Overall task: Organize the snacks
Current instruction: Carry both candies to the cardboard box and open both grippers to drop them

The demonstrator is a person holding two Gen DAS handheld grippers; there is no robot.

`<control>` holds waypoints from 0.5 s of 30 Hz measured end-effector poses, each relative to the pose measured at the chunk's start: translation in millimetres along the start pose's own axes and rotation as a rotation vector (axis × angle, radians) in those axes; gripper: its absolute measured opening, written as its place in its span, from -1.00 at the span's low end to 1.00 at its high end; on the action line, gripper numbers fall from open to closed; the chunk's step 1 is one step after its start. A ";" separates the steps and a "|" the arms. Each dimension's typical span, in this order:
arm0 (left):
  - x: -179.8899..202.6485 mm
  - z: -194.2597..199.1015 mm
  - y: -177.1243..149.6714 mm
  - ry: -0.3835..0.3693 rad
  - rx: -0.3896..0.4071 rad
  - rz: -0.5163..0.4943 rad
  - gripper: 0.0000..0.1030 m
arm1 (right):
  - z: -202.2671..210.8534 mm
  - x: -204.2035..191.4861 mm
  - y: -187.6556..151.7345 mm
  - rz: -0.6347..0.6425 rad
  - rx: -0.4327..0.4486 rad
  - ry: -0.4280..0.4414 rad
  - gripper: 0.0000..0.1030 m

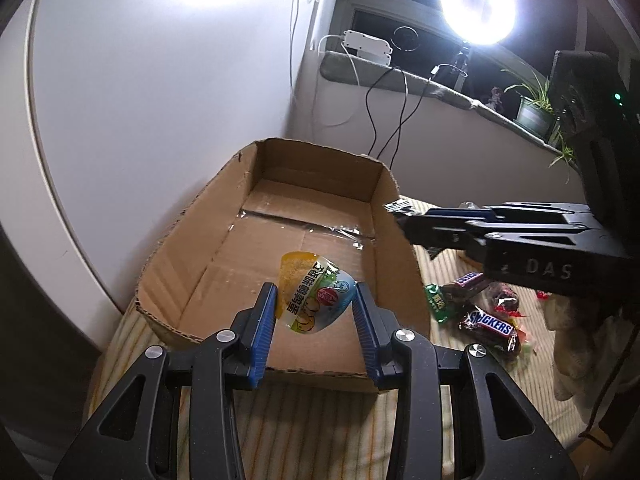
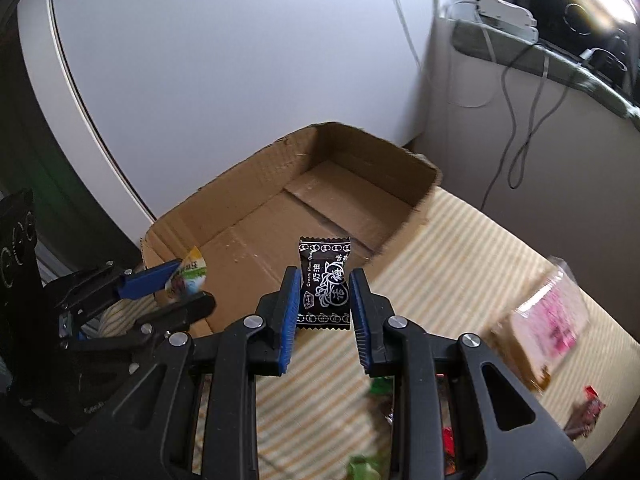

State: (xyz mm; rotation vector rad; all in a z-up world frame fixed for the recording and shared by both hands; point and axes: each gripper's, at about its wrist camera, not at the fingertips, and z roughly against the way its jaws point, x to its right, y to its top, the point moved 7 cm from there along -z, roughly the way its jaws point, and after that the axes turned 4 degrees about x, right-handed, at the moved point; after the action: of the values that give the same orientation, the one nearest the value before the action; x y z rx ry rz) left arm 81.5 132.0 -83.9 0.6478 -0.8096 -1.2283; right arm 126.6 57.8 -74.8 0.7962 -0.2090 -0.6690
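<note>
An open cardboard box [image 1: 384, 216] [image 2: 248, 168] lies on a striped cloth. My left gripper [image 1: 315, 304] is shut on a yellow, green and blue jelly cup [image 1: 314, 298], held over the box's near end. The same cup [image 2: 188, 274] shows at the left of the right wrist view, in the left gripper [image 2: 180, 286] at the box's near corner. My right gripper [image 2: 325, 294] is shut on a black cream plum candy packet [image 2: 325, 286], held above the box's near edge. In the left wrist view the right gripper [image 1: 404, 216] hangs by the box's right wall, holding something silvery.
Loose snacks lie on the striped cloth [image 1: 312, 432] right of the box: Snickers bars [image 1: 490, 324], a green packet [image 1: 436, 302], dark wrapped sweets [image 1: 506, 300]. A pink-printed bag [image 2: 548, 316] lies at the right. A white curved wall, a windowsill with cables and a bright lamp [image 1: 478, 6] stand behind.
</note>
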 end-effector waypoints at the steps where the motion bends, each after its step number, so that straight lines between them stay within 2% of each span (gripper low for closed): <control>1: -1.7 -0.2 0.4 0.000 0.000 0.004 -0.28 | -2.0 -1.7 0.5 0.002 -0.002 0.003 -0.50; 8: -7.1 -1.2 -0.3 0.011 -0.004 0.013 -0.20 | -12.5 -12.3 0.8 0.022 -0.016 0.017 -0.49; 10: -6.8 0.0 -1.6 0.014 -0.005 0.015 -0.19 | -12.6 -12.0 0.2 0.017 -0.016 0.015 -0.37; 12: -7.1 1.2 -2.2 0.017 -0.004 0.017 -0.18 | -9.6 -10.0 -0.1 0.006 -0.005 0.008 -0.09; 15: -6.3 1.6 -0.7 0.024 -0.001 0.011 0.06 | -1.7 -4.7 -1.7 -0.007 0.008 0.005 -0.06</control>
State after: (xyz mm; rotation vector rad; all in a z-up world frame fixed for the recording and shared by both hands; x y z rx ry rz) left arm 79.0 138.0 -84.7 0.6556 -0.7921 -1.2091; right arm 122.8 60.9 -76.9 0.8062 -0.2040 -0.6733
